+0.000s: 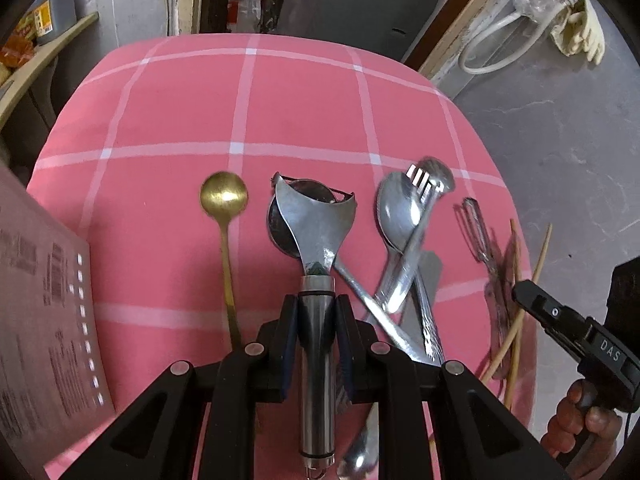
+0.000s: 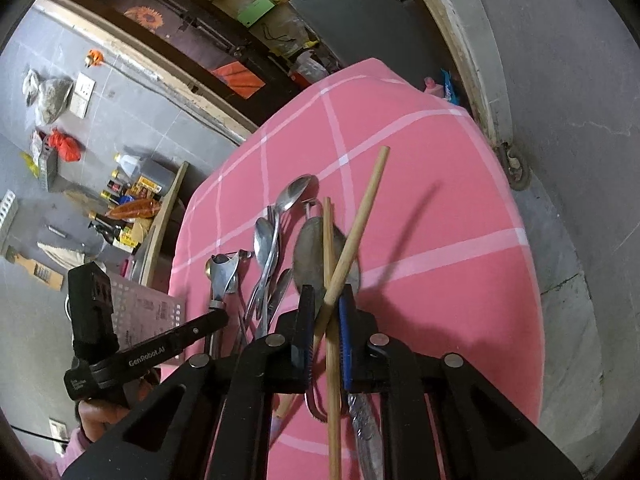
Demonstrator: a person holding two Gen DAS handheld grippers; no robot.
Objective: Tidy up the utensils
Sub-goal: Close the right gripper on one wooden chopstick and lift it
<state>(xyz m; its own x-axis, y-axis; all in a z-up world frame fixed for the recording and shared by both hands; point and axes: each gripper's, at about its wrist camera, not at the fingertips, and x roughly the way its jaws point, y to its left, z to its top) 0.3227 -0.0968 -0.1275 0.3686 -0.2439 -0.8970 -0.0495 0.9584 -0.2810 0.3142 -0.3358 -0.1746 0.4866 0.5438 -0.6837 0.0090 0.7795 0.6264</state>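
I hold both claws tipped steeply down over the pink checked tablecloth. My left gripper is clamped on the round steel handle of the peeler, whose Y-shaped head points away from me over a dark round spoon bowl. Just left of it lies the gold spoon, apart from the rest; a pale perforated basket stands at the table's left edge. To the right, a steel spoon and a fork lie crossed in a heap, with a small whisk beyond them. My right gripper is closed on two crossed wooden chopsticks, one angling up to the right above the cloth. A wide tarnished spoon lies directly under them. My hand grips the right tool's handle at the table's edge.
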